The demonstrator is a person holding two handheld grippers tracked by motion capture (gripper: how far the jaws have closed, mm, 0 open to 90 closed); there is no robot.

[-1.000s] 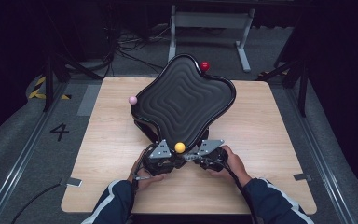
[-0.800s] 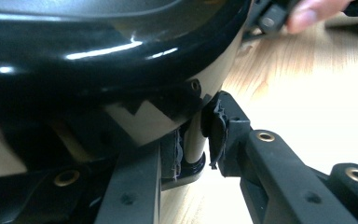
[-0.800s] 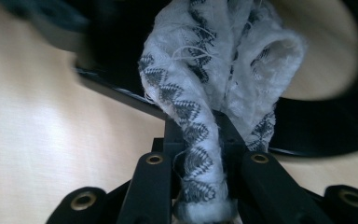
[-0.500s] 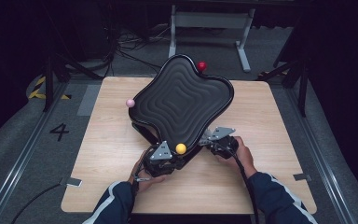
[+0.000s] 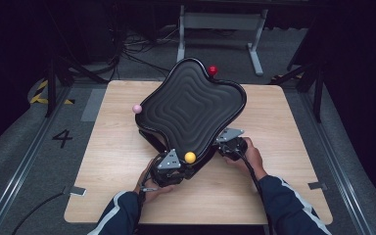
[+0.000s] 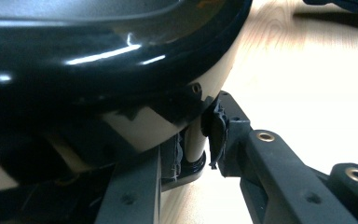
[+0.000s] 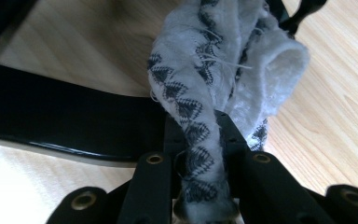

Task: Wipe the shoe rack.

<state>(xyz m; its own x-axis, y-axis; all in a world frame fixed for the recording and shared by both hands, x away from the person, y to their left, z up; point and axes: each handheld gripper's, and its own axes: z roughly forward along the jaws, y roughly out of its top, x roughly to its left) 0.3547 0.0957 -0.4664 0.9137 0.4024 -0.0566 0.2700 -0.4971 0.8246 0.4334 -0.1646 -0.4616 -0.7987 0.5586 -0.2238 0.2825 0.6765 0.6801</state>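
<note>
Slid rightward since the earlier frame, away from the left tongs (image 5: 169, 166) and along the near rim of the black seat shell (image 5: 191, 105): right tongs (image 5: 227, 143), now at the shell's right-hand edge. No shift on the left side. Clamped almost fully shut on a pale peg (image 6: 193, 140) under the shell's near rim, those left tongs, propping the shell tilted above the tabletop (image 5: 284, 127). Pinched almost fully shut as well, the right tongs, on a bunched white cloth (image 7: 223, 70) with a black pattern, just beside the glossy rim.

Looks like wiping the rim. For a clean pass: keep the left grip firm so the shell cannot rock, press the cloth flat to the rim rather than dragging a loose tail, follow the curve slowly, and avoid knocking the nearby ball.

Counted: one shell, one cloth, one gripped peg, two tongs, and three balls at the rim, namely red (image 5: 212, 70), pink (image 5: 137, 108) and yellow (image 5: 190, 157).
</note>
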